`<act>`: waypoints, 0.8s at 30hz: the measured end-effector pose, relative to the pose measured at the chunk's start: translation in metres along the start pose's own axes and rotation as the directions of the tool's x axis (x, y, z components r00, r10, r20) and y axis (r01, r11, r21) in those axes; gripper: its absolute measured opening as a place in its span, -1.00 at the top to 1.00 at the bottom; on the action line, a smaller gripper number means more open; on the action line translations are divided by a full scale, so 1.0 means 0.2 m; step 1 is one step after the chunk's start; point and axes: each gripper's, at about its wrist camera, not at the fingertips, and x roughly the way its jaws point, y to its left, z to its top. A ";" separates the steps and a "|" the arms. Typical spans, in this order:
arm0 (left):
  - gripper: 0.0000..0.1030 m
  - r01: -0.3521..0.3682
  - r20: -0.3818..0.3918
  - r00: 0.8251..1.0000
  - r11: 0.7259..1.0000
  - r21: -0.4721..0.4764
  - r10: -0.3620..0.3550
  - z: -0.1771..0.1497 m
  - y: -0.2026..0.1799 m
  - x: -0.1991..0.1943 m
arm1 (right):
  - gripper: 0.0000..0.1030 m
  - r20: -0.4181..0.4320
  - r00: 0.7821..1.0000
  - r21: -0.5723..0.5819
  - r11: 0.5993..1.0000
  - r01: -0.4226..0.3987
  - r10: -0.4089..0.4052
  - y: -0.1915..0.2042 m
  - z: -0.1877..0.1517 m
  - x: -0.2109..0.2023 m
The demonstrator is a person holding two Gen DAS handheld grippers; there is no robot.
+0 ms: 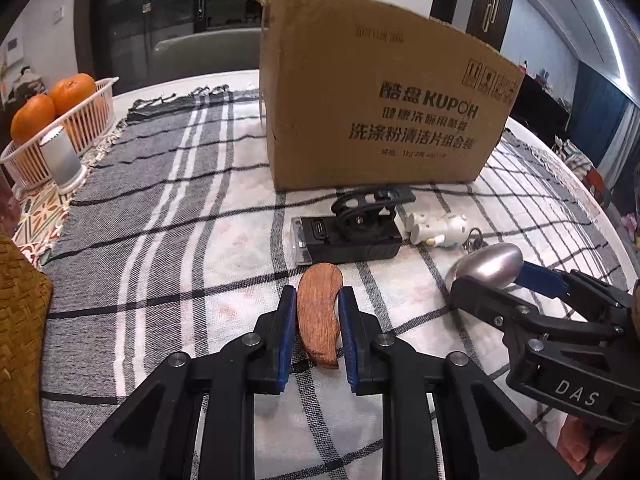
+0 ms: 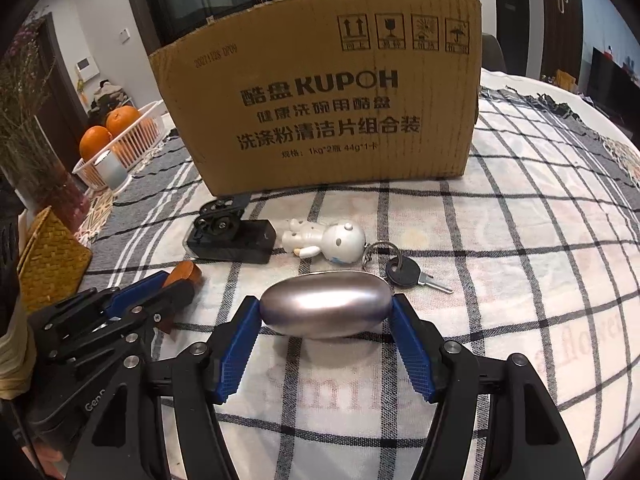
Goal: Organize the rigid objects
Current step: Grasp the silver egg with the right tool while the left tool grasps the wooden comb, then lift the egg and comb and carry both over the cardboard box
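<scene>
My left gripper (image 1: 318,300) is shut on a curved brown wooden piece (image 1: 319,318), low over the checked cloth; it also shows in the right wrist view (image 2: 182,274). My right gripper (image 2: 325,308) is shut on a silver egg-shaped metal object (image 2: 325,309), held by its two ends just above the cloth; it shows in the left wrist view (image 1: 490,266). On the cloth lie a black device with a clamp (image 1: 352,232) (image 2: 232,236), a white figurine keychain (image 2: 326,238) (image 1: 438,230) and its key (image 2: 416,274).
A tall open cardboard box (image 1: 372,104) (image 2: 320,96) stands behind the objects. A white basket of oranges (image 1: 60,120) and a small white cylinder (image 1: 64,158) are far left. A woven basket (image 2: 48,260) is at the left edge.
</scene>
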 end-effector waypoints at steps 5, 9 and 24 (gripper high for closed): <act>0.58 0.002 0.018 1.000 1.000 -0.021 -0.001 0.01 -0.01 -0.03 | -0.28 0.013 1.000 -0.010 1.000 -0.009 0.009 0.01 0.01 -0.03; 0.58 0.009 0.021 1.000 0.999 -0.044 -0.008 0.02 -0.01 -0.05 | -0.28 0.020 1.000 -0.002 1.000 -0.016 0.016 0.00 0.01 -0.04; 0.58 -0.004 0.147 0.989 0.999 -0.052 0.012 0.19 -0.08 -0.27 | -0.28 0.148 0.989 -0.019 1.000 -0.008 0.011 0.01 0.15 -0.25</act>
